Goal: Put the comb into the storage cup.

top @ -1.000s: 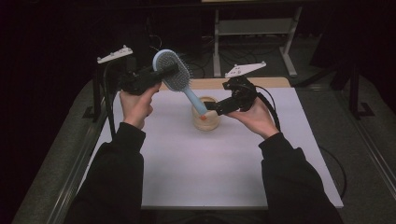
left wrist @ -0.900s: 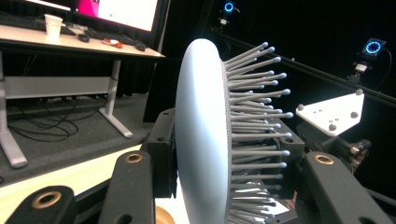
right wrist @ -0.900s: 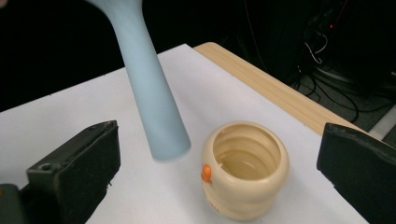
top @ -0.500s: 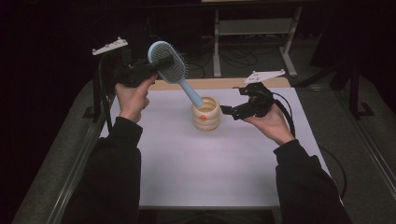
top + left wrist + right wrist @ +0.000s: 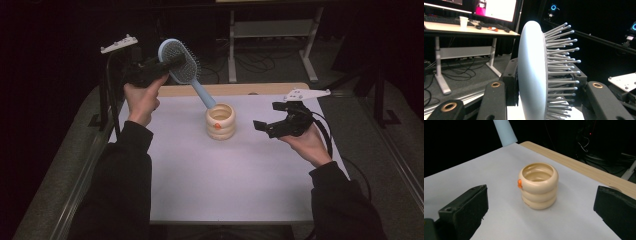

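A light blue hairbrush [image 5: 181, 61] is held up in the air at the back left. My left gripper [image 5: 171, 64] is shut on its head. In the left gripper view the brush [image 5: 532, 75] stands edge-on between the two jaws, bristles to the right. Its handle [image 5: 202, 95] slants down towards a cream ribbed cup [image 5: 220, 121] on the white mat [image 5: 225, 185]; the handle's tip hangs just behind the cup's rim. My right gripper [image 5: 264, 127] is open and hovers to the right of the cup. From the right gripper [image 5: 541, 216], the cup [image 5: 538, 185] with its orange dot stands ahead, apart from the jaws.
The table's wooden strip [image 5: 260, 89] runs behind the mat. A white desk frame [image 5: 270, 35] stands on the floor beyond it. A desk with monitors and a keyboard [image 5: 461, 23] is farther back. A black upright post [image 5: 105, 95] stands at the table's left edge.
My right gripper has drawn back to the right and lower, away from the cup and the brush handle. The brush in my left gripper has barely moved.
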`<state>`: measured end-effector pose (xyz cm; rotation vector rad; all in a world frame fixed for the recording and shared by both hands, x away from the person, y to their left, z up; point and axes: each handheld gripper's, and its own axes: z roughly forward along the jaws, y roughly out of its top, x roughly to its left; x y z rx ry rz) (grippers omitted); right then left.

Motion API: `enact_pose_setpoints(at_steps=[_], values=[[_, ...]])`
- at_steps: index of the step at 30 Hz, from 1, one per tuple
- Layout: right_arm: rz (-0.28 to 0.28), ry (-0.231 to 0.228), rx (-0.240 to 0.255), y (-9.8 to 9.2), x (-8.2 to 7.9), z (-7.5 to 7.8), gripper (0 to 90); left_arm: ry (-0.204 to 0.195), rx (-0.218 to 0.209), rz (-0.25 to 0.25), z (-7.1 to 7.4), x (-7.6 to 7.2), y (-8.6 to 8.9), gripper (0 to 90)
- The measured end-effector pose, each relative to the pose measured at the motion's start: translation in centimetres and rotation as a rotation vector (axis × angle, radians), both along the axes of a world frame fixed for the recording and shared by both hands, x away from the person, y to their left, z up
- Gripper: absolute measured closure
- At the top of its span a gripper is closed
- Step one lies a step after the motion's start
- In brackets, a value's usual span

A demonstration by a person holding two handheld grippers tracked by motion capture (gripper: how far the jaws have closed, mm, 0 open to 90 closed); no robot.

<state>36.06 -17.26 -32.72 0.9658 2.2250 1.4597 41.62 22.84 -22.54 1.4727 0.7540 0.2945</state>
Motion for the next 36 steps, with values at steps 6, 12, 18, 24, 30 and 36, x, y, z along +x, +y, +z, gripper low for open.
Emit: enact_pose_setpoints(at_steps=[6, 12, 18, 24, 30, 36], values=[[0.001, 0.006, 0.010, -1.4, -0.9, -1.7, 0.0, -0.007, 0.011, -0.003, -0.2, 0.7, -0.6, 54.7], [-0.007, 0.016, 0.016, -2.4, -1.5, -3.1, 0.0, -0.006, 0.018, 0.002, -0.5, 1.4, -1.3, 54.8], [-0.015, 0.000, 0.031, -3.1, -2.2, -3.5, 0.0, -0.001, 0.033, 0.002, -0.8, 2.0, -1.7, 54.9], [-0.017, -0.003, 0.029, -3.7, -3.1, -4.5, 0.0, -0.007, 0.057, 0.006, -1.3, 2.3, -2.3, 54.9], [-0.031, 0.001, 0.029, -4.5, -3.5, -5.0, 0.0, -0.008, 0.057, 0.004, -1.7, 2.5, -2.9, 54.9], [-0.054, 0.013, 0.034, -5.5, -4.0, -6.2, 0.0, -0.002, 0.087, 0.005, -2.4, 3.0, -3.5, 54.9]])
